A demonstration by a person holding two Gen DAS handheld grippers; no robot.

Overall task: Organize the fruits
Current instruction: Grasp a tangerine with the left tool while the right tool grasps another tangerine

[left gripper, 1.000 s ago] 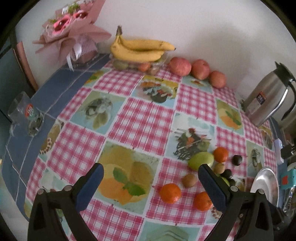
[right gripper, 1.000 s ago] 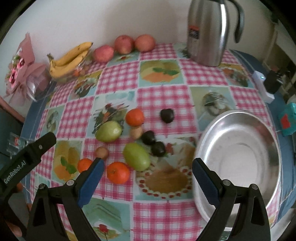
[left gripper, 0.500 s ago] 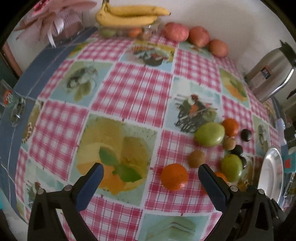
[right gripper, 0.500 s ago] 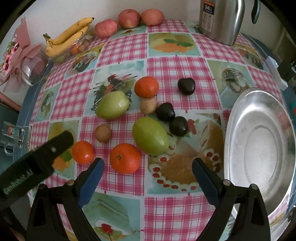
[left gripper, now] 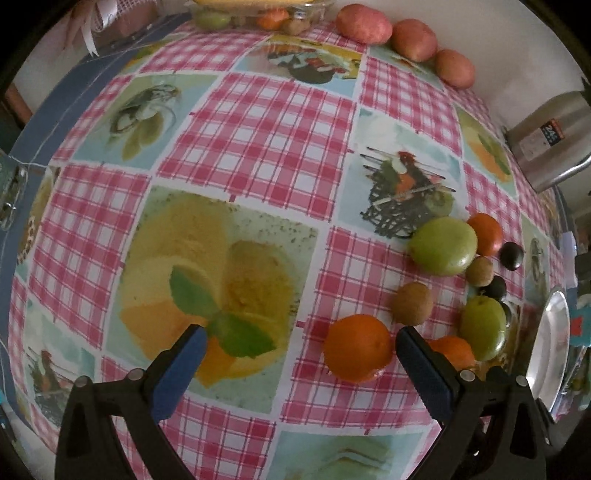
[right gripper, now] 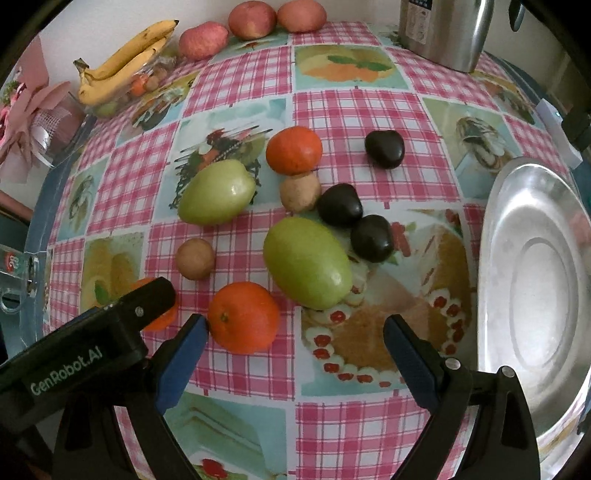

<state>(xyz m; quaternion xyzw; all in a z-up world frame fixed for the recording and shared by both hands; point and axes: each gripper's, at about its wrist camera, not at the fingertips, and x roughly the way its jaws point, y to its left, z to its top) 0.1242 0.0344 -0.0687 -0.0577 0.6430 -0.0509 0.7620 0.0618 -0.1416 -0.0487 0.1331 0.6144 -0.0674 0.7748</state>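
Observation:
Loose fruit lies on a checked tablecloth: three oranges, two green fruits, two small brown fruits and three dark plums. My left gripper is open and empty, low over the cloth, with an orange just inside its right finger. My right gripper is open and empty, with an orange by its left finger and a green fruit just ahead. The left gripper's finger shows in the right wrist view, partly covering another orange. A steel plate lies at the right.
Bananas on a clear container and three red apples line the back wall. A steel thermos stands at the back right. A pink bouquet sits at the back left. A glass stands at the left edge.
Both grippers have moved down and forward toward the loose fruit, which now looks larger and closer. Both stay open. No fruit has moved.

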